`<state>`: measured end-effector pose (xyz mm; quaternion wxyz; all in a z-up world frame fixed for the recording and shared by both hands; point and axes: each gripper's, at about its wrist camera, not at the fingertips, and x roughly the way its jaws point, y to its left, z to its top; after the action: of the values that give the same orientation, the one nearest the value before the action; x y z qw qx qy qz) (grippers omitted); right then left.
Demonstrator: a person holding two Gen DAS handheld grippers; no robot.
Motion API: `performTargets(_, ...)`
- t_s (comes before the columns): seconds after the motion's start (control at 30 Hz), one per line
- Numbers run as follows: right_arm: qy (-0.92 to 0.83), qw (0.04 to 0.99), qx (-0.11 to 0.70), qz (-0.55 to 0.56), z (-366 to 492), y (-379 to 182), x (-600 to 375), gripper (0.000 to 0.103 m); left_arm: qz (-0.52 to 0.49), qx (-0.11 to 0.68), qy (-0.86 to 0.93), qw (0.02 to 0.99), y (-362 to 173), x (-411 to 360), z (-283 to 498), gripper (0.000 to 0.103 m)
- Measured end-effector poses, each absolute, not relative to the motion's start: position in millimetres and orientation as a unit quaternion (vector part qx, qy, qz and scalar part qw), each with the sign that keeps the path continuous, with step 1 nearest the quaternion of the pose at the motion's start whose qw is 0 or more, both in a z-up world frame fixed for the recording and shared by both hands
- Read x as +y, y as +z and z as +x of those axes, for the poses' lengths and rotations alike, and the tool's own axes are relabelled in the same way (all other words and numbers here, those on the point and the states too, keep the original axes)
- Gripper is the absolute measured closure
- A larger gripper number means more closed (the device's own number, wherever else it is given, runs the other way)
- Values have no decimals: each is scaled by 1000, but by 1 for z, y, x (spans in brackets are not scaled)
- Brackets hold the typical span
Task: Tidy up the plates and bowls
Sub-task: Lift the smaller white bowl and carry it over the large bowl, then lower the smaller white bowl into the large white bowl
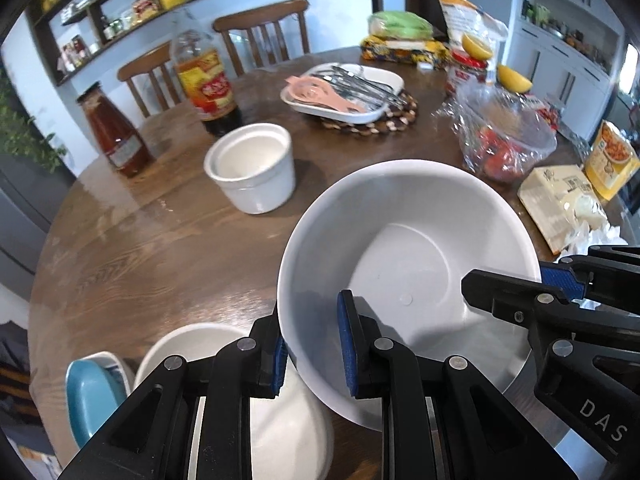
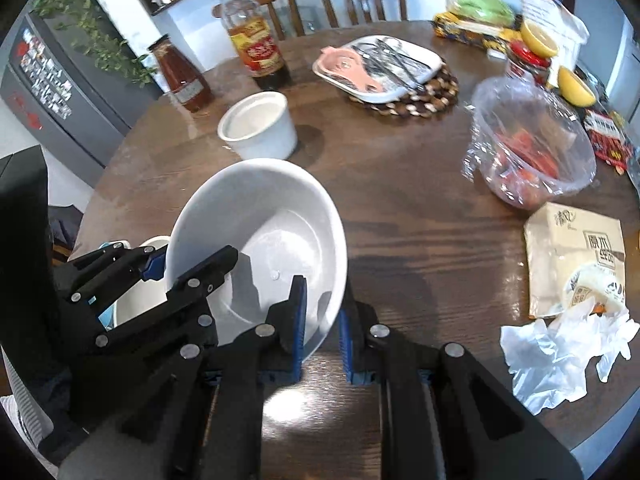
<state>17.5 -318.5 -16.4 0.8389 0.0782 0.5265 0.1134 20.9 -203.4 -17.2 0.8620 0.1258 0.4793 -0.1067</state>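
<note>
A large white bowl [image 1: 404,264] is held tilted above the round wooden table [image 1: 160,240]. My left gripper [image 1: 312,352] straddles its near-left rim; the pads stand apart and look loose. My right gripper [image 2: 322,328] straddles its right rim [image 2: 332,280], one finger inside, one outside, pads also apart. The right gripper shows in the left wrist view [image 1: 520,292]; the left gripper shows in the right wrist view [image 2: 192,268]. Below the bowl sit another white bowl [image 1: 192,344] and a blue dish [image 1: 88,392]. A white straight-sided bowl [image 1: 252,166] stands further back.
A cutlery tray [image 1: 344,88] on a woven mat, an oil bottle [image 1: 204,80], a sauce bottle [image 1: 116,132], a plastic-wrapped bowl of red food [image 2: 532,148], a paper packet [image 2: 572,256] and crumpled white gloves [image 2: 560,348] crowd the table. Chairs stand behind.
</note>
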Motion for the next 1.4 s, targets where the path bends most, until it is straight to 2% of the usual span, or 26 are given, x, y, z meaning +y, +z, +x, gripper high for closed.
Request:
performTargets(0.47, 174, 842, 510, 32, 8, 9, -260, 84, 83, 461, -52, 882, 5, -144, 3, 82)
performTargets(1.4, 226, 796, 561, -20, 22, -24, -197, 84, 50, 517, -6, 855, -33, -86, -10, 82)
